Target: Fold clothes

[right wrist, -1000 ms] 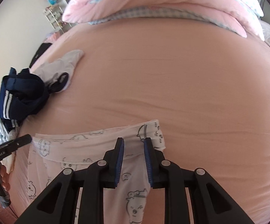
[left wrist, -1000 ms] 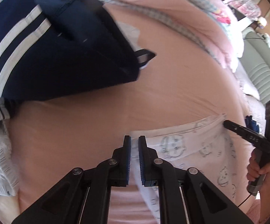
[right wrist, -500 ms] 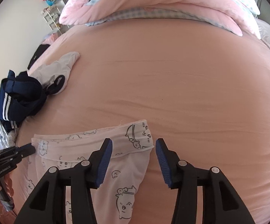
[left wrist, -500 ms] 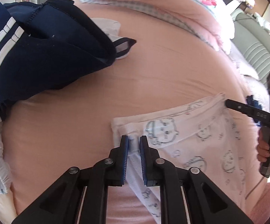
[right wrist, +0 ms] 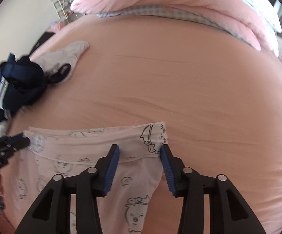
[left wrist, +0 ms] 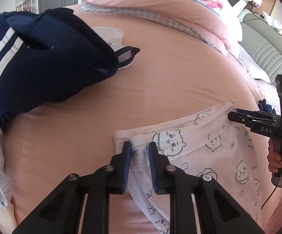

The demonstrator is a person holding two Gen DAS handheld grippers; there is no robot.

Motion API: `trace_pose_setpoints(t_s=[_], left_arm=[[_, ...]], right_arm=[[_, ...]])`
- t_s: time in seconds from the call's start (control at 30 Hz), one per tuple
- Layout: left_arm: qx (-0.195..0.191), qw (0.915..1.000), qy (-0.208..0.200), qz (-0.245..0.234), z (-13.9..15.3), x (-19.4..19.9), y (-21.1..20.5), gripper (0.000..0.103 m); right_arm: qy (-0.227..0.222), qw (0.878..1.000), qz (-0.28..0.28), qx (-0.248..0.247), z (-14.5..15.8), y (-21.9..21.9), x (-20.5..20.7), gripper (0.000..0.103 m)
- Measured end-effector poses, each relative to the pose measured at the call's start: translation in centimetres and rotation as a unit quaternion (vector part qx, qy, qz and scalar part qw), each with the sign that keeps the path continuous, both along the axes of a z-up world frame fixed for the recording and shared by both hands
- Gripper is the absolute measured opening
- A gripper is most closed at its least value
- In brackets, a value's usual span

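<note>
We have the white cotton pants printed with cartoon bears (left wrist: 209, 146) spread flat on the peach bedsheet (left wrist: 160, 81). Our left gripper (left wrist: 139, 152) is clenched on one waistband corner; our right gripper (right wrist: 140, 156) straddles the other corner, jaws closing, pads not pressing yet. A navy white-striped garment (left wrist: 33, 64) lies apart.

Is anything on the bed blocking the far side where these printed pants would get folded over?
Nothing visible does. Beyond the printed pants the pink sheet lies bare up to the folded quilt. The navy garment sits off to the left. The left gripper pinches the waistband; the right gripper is closing around it.
</note>
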State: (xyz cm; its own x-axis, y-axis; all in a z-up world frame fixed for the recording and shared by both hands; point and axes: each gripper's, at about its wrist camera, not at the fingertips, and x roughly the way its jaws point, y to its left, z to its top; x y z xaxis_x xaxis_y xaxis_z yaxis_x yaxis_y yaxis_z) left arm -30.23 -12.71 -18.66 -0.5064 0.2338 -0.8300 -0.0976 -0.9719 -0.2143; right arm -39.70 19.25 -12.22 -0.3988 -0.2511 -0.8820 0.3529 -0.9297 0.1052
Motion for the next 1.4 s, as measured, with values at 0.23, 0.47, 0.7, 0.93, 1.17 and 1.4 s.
trace_pose_setpoints(t_s=[0.23,0.47,0.7,0.93,1.17,1.4], left_arm=[[0.004,0.9995,0.031,-0.007,1.9,0.0,-0.1,0.003],[-0.008,0.9997,0.023,0.004,2.0,-0.7,-1.0,0.003],[0.023,0.9995,-0.007,0.022,-0.3,-1.2,-2.6,0.006],[0.063,0.9961,-0.018,0.058,1.3,1.2,-3.7,0.069],[0.067,0.9960,-0.040,0.044,-0.3,0.3,-2.2,0.013],[0.071,0.9974,-0.012,0.004,1.3,0.2,0.0,0.007]], right_arm=[[0.008,1.000,-0.001,-0.009,0.6,0.9,0.0,0.017],[0.021,1.000,-0.008,-0.019,1.1,0.9,-0.3,0.008],[0.047,0.999,-0.013,-0.012,-0.9,0.8,-1.7,0.008],[-0.021,0.988,-0.065,-0.137,0.9,4.6,-1.6,0.041],[-0.048,0.994,-0.028,-0.090,-1.2,1.4,-2.2,0.045],[-0.035,0.991,-0.016,-0.125,-0.3,-0.1,-2.0,0.014]])
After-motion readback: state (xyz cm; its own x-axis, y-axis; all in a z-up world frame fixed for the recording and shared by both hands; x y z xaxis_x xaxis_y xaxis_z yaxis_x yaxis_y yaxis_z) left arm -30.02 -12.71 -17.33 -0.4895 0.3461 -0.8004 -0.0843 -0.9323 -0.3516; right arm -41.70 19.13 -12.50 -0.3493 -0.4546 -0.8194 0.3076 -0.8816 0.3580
